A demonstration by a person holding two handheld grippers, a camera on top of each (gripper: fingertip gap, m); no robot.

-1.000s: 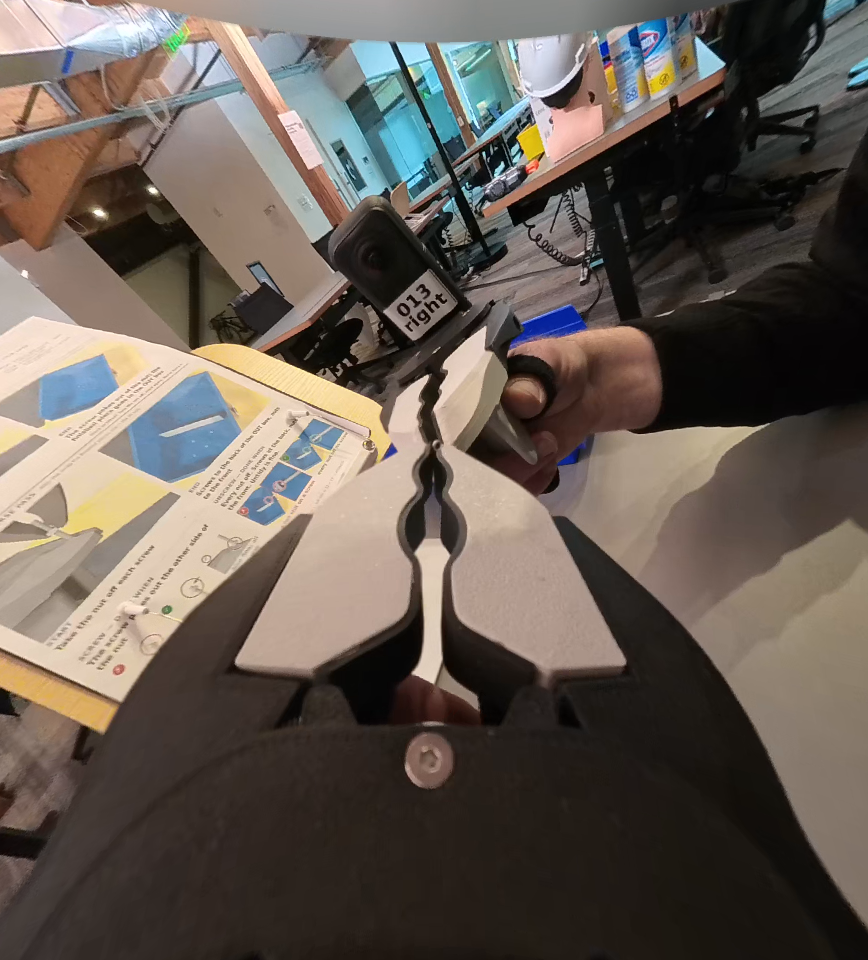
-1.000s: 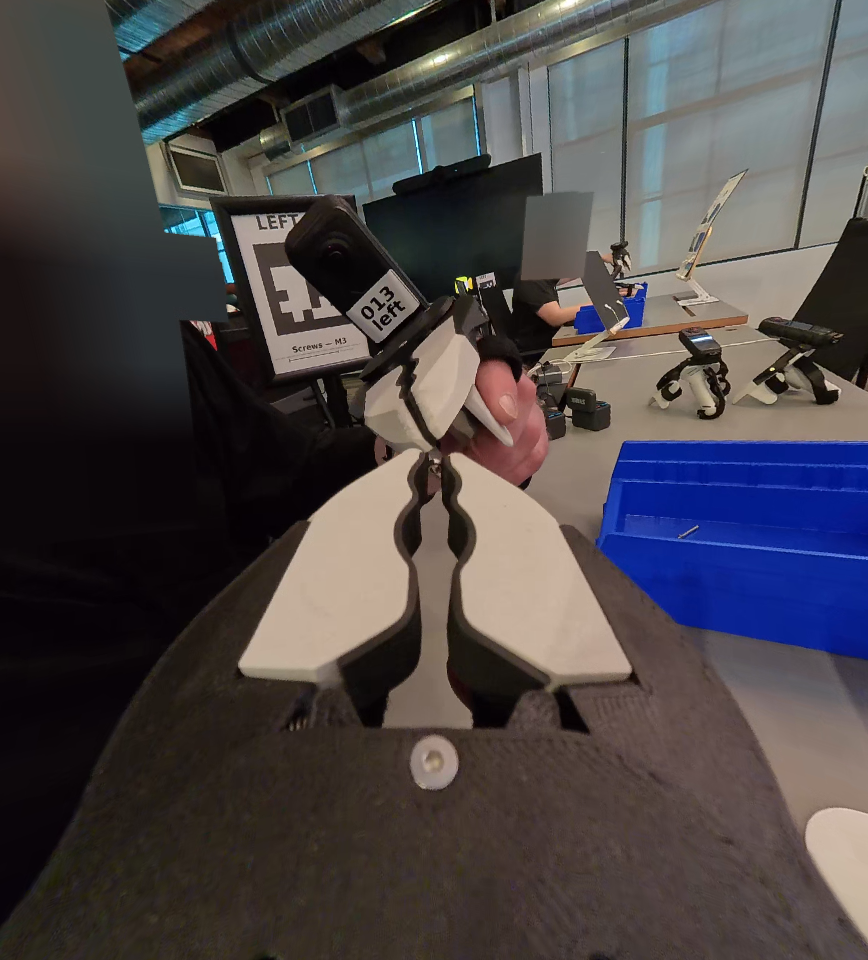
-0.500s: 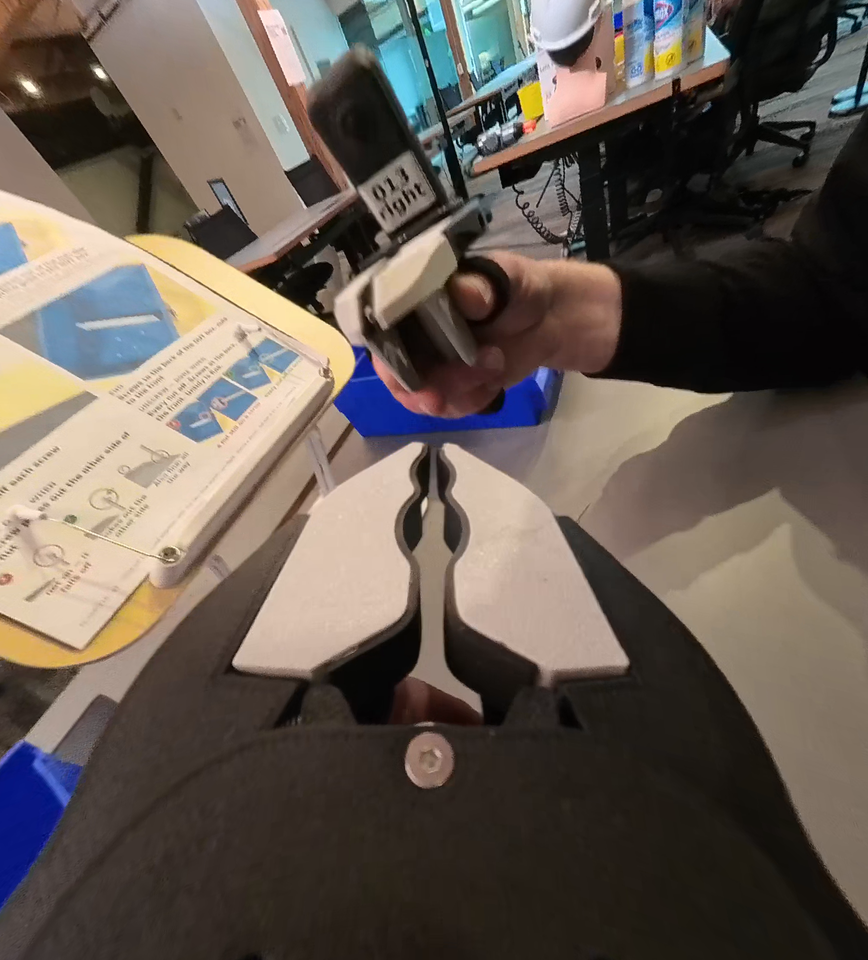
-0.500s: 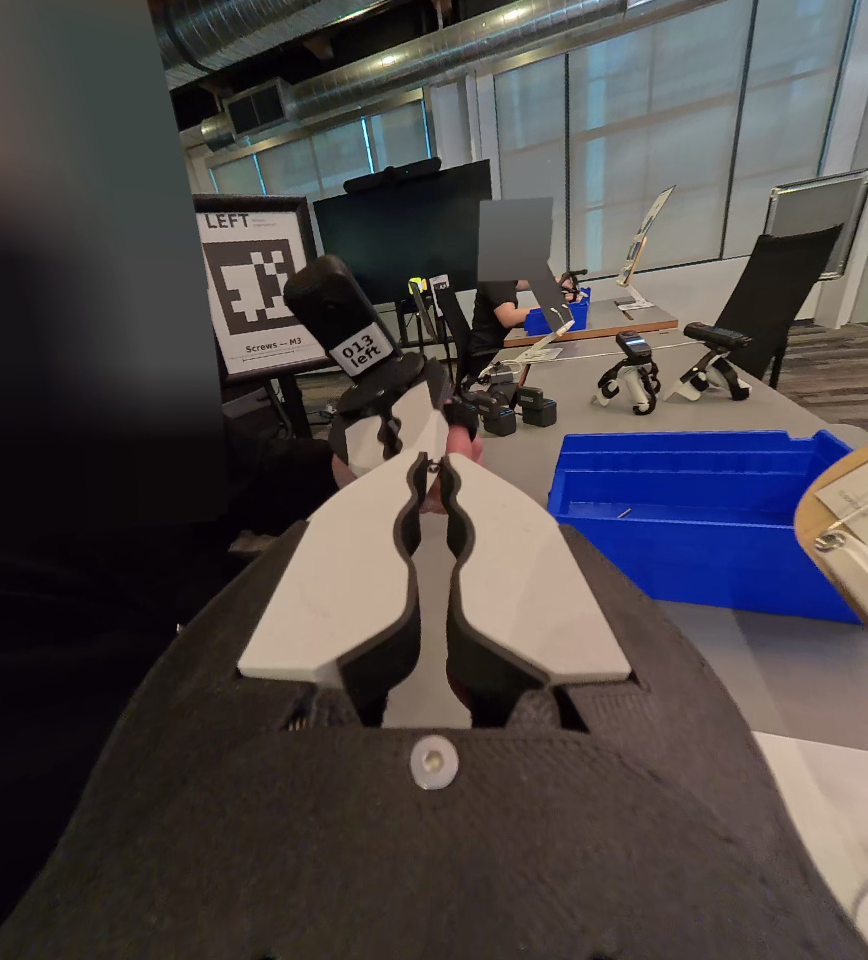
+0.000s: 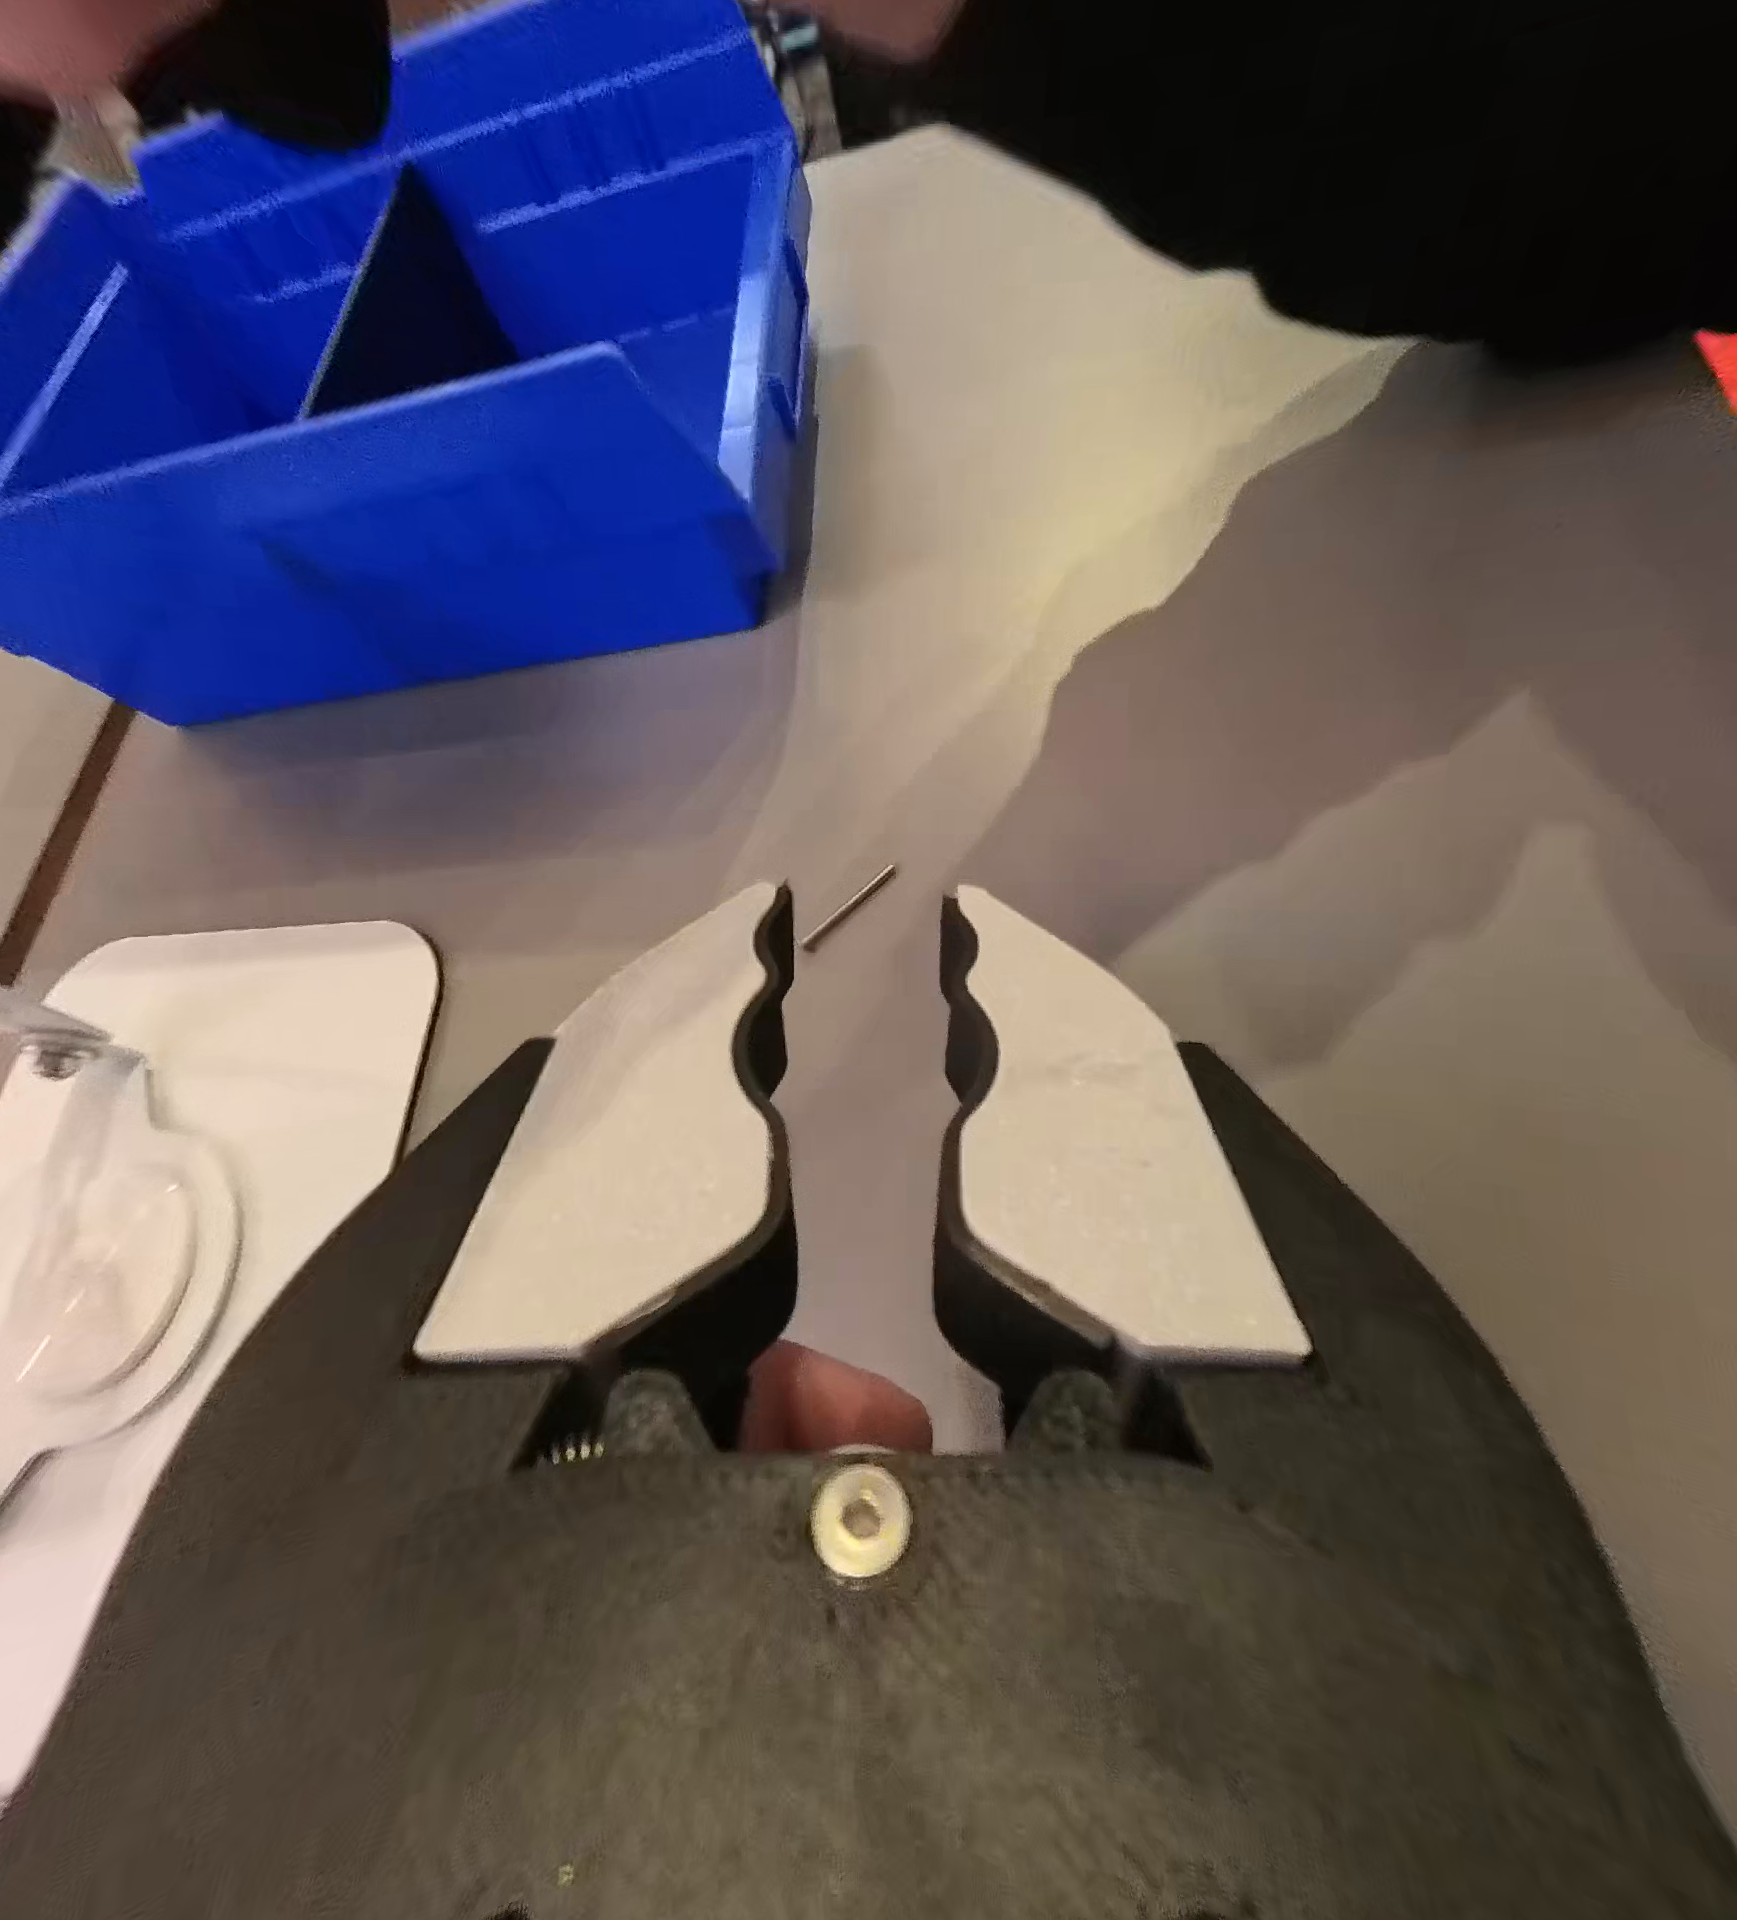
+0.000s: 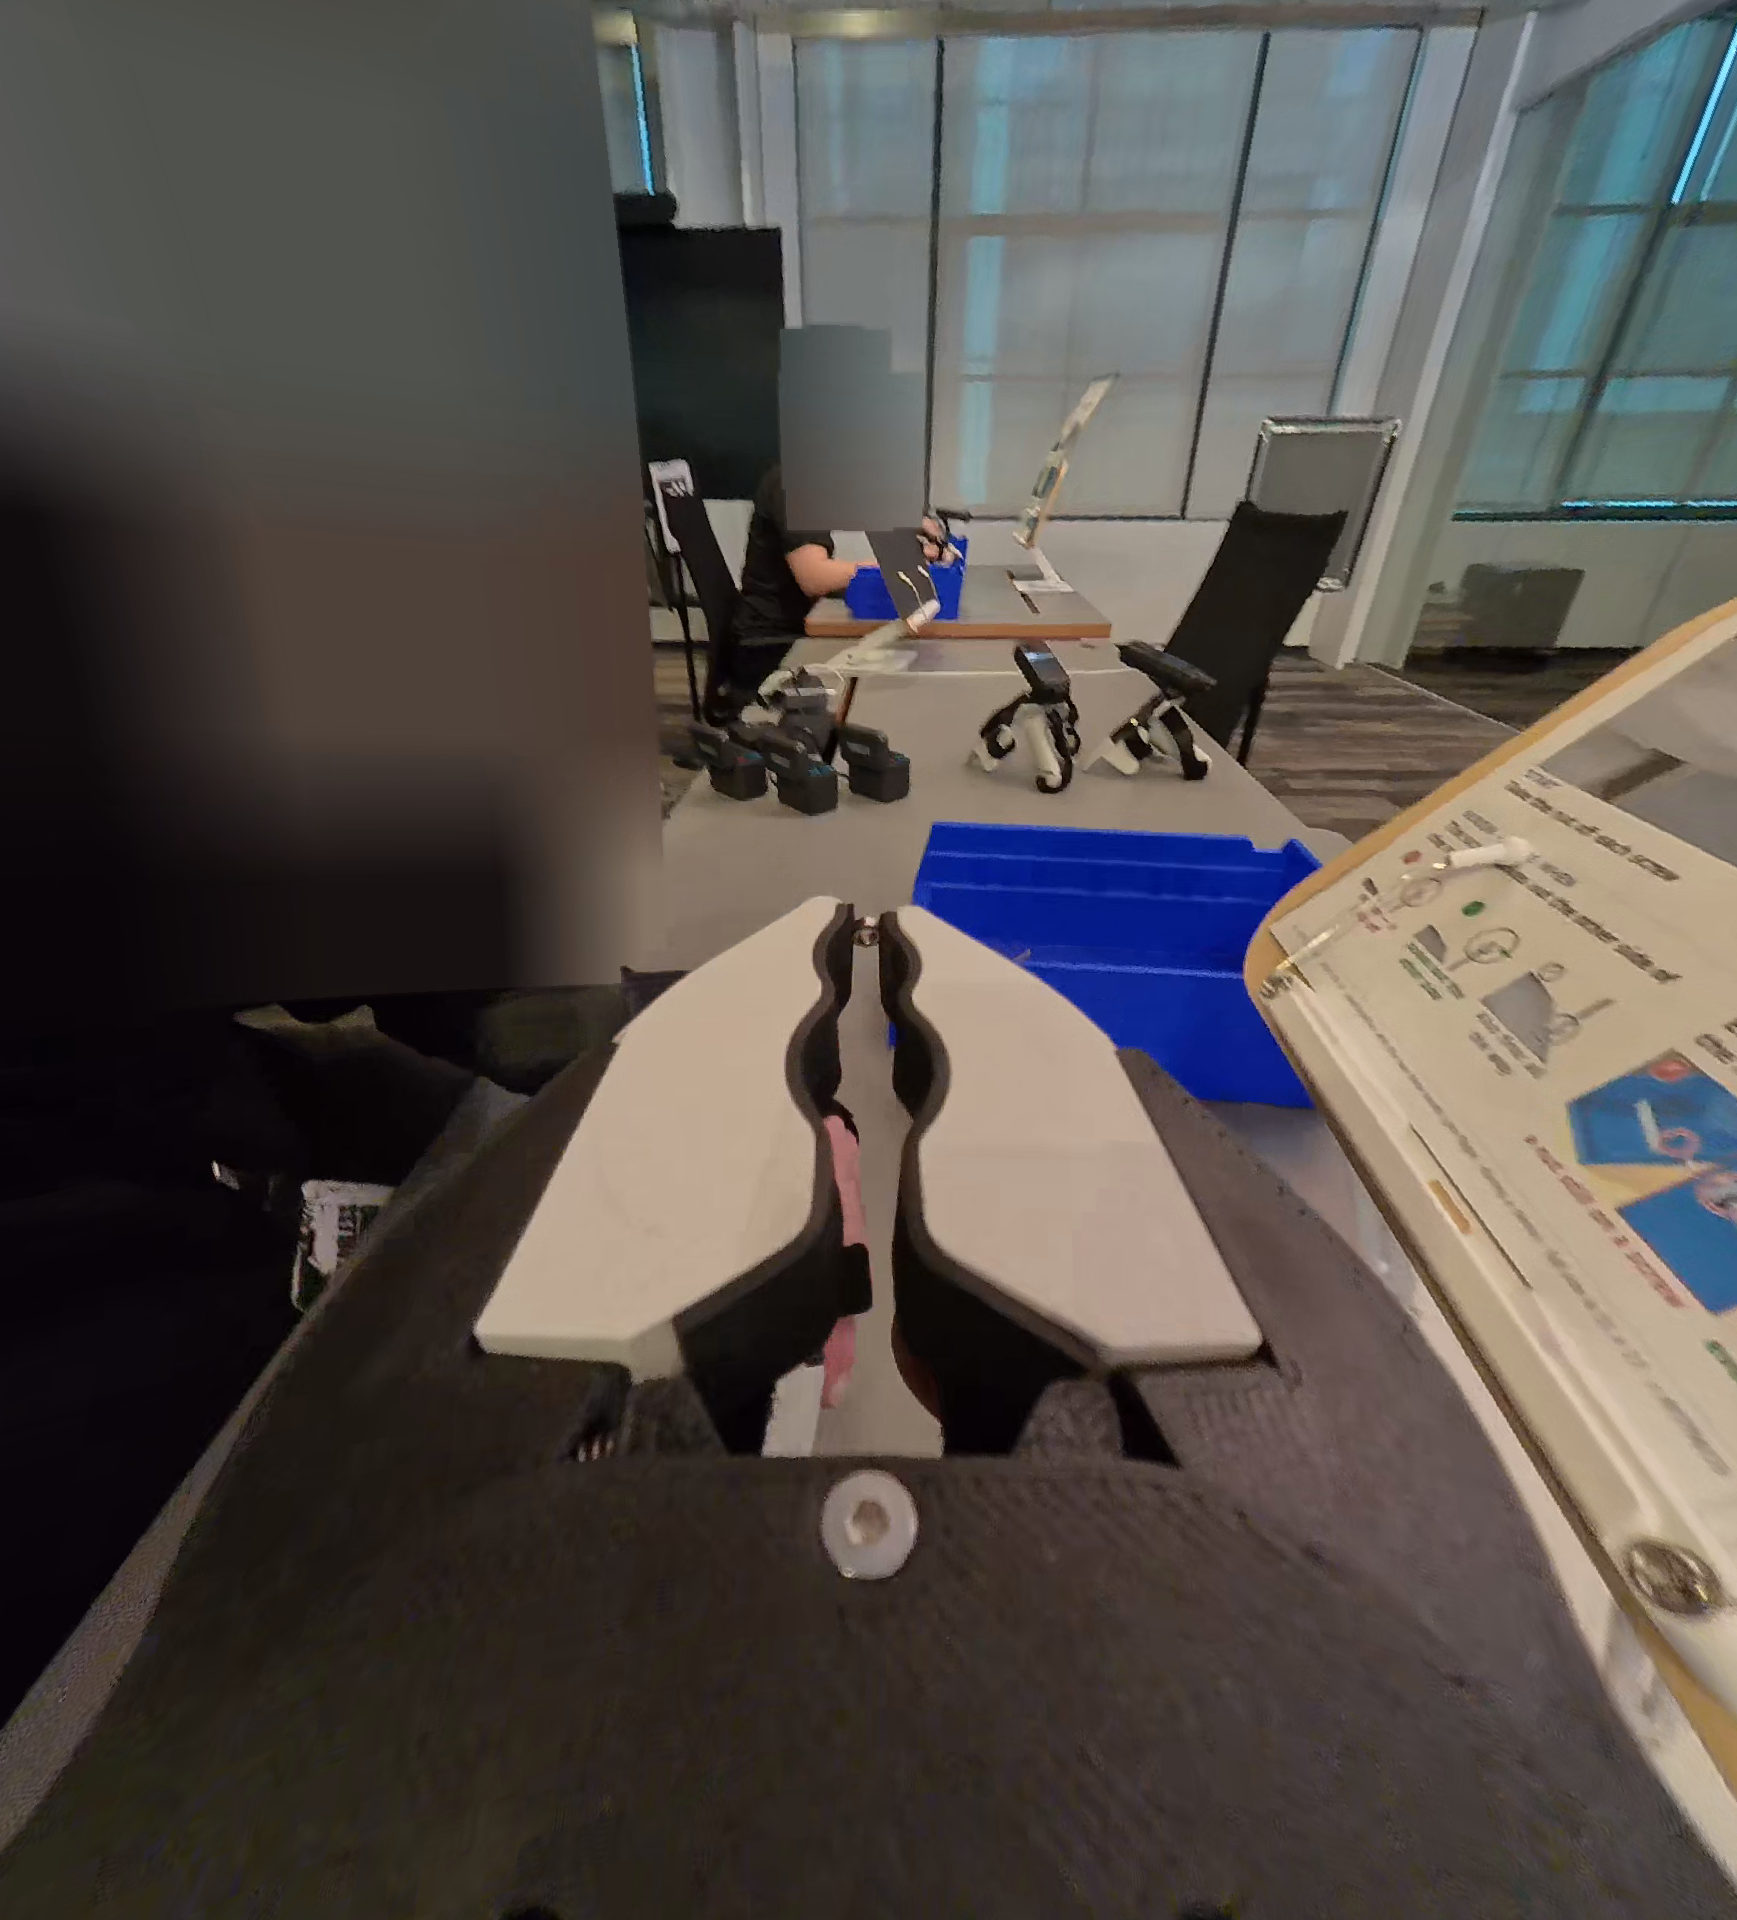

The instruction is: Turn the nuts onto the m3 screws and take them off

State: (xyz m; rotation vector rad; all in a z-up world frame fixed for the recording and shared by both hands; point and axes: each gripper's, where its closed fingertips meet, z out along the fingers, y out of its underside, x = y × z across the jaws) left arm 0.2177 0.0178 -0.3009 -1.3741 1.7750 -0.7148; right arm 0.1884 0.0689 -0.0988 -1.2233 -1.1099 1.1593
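In the left wrist view my left gripper (image 5: pixel 864 904) is open and points down at the grey table. A thin dark M3 screw (image 5: pixel 848 909) lies loose on the table just past its left fingertip. In the right wrist view my right gripper (image 6: pixel 866 920) is shut on a small metal nut (image 6: pixel 866 930) pinched at the very tips and held above the table. The right hand and its black sleeve (image 5: pixel 1363 156) cross the top of the left wrist view, blurred.
A blue divided bin (image 5: pixel 407 416) stands on the table ahead of the left gripper and also shows in the right wrist view (image 6: pixel 1103 935). A white stand base (image 5: pixel 251 1049) lies at left. A tilted instruction board (image 6: pixel 1570 1091) stands at right. Spare grippers (image 6: pixel 1040 727) sit far back. Some 20 centimetres of space lies between my two pairs of fingers.
The two grippers have drawn apart from their tip-to-tip hold. My left gripper has tilted down to the table and opened, and the screw now lies on the table. My right gripper stays shut.
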